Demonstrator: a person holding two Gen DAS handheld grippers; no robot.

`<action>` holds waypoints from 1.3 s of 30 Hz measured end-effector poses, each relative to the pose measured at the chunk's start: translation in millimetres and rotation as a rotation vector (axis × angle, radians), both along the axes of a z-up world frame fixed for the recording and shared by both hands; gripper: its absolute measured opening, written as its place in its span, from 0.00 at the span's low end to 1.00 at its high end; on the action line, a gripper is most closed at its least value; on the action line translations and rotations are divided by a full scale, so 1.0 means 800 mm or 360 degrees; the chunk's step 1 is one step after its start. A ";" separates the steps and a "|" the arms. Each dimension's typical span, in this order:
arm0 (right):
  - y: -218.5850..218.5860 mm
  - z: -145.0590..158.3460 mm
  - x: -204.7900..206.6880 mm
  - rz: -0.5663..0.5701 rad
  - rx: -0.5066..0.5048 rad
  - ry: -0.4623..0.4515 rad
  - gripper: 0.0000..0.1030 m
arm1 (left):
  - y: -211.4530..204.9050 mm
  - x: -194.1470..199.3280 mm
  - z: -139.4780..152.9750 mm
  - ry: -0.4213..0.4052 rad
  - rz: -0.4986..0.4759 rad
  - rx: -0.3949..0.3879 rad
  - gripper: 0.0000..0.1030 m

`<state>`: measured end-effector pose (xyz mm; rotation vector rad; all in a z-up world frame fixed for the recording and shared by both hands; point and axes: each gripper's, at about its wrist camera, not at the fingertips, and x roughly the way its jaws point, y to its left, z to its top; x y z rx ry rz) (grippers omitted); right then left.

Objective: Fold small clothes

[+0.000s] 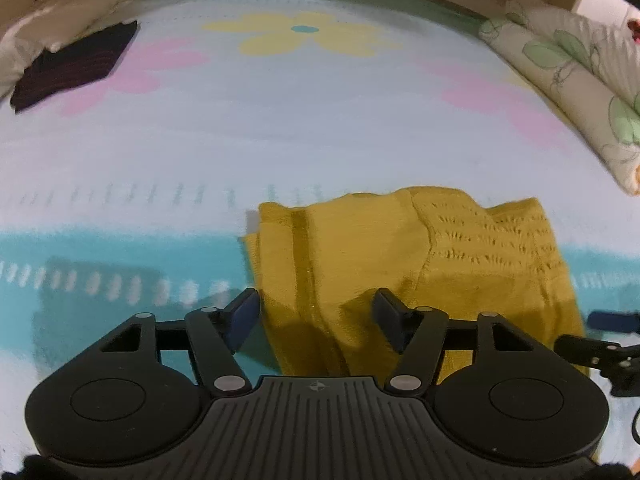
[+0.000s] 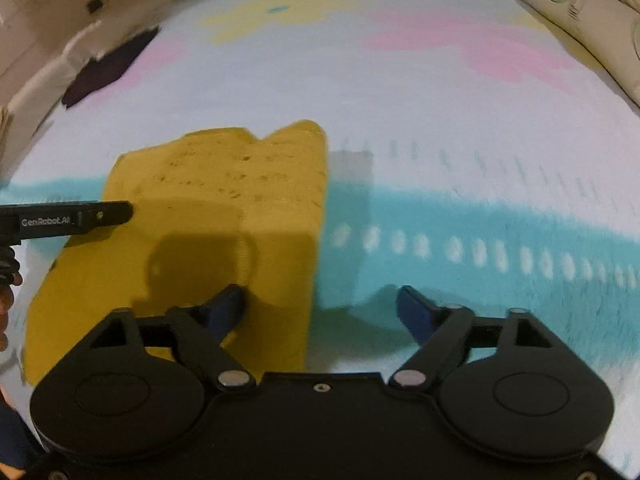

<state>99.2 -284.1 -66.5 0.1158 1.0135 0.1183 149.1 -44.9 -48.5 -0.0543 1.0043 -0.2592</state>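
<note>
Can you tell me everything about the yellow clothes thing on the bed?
The yellow garment is a small mustard-yellow knit piece, soft and a bit fuzzy. One part has rows of little holes knitted in, and a seam runs down another part. It lies folded over on itself into a rough rectangle, fairly flat, with a bumpy far edge, on the flowery bedspread, partly over its teal stripe. Both grippers are open, and neither holds it.

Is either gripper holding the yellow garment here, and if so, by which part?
Nothing is held. The left gripper and right gripper are both open over opposite edges of the folded yellow garment, which lies on the bedspread.
</note>
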 end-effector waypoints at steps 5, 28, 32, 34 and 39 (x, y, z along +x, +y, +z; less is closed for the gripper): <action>-0.026 0.027 -0.022 -0.0118 0.0087 -0.0073 0.86 | 0.021 -0.011 0.016 0.0004 0.0081 -0.0028 0.60; 0.070 0.056 -0.143 0.0010 -0.0040 -0.0134 1.00 | 0.038 -0.146 0.070 -0.0214 -0.0034 0.0040 0.73; 0.081 0.060 -0.148 0.0023 -0.0132 -0.0169 1.00 | 0.030 -0.162 0.072 -0.0262 -0.0073 0.0147 0.73; 0.085 0.068 -0.149 0.0016 -0.0193 -0.0238 1.00 | 0.026 -0.170 0.075 -0.0307 -0.0073 0.0181 0.73; 0.087 0.081 -0.154 -0.0019 -0.0152 -0.0350 1.00 | 0.025 -0.190 0.086 -0.0442 -0.0018 0.0245 0.73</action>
